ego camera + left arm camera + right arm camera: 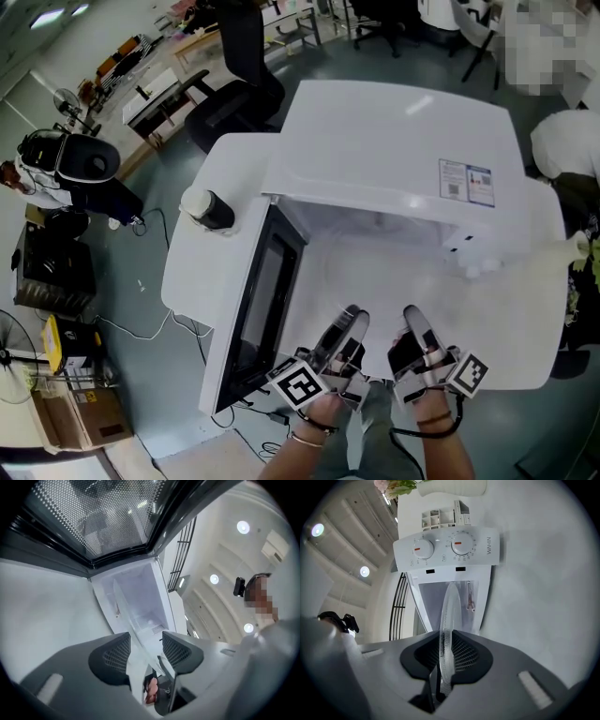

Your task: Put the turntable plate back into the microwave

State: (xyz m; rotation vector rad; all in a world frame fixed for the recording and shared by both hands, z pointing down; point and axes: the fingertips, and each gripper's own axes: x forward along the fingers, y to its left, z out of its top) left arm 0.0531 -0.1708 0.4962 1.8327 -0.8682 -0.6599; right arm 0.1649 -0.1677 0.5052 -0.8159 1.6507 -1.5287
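Two claws: left claw (352,323) and right claw (412,323) sit side by side at the mouth of the microwave (403,141), both pointing level into it.
Left claw: jaws stand wide apart; the rim of the plate (136,625) passes between the pads (112,656), not clamped.
Right claw: jaws narrow, clamped on the plate's near rim.
Plate: clear glass, seen edge-on in both gripper views. Its flat face lies parallel to the floor of the cavity (375,253). Its thin line runs from the claws straight toward the opening, far rim first.
Door (258,300): swung open to the left.
Dials (424,549): two, on the panel beside the cavity.
Table (187,272): white, carries the microwave and a dark jar (208,208) left of it.
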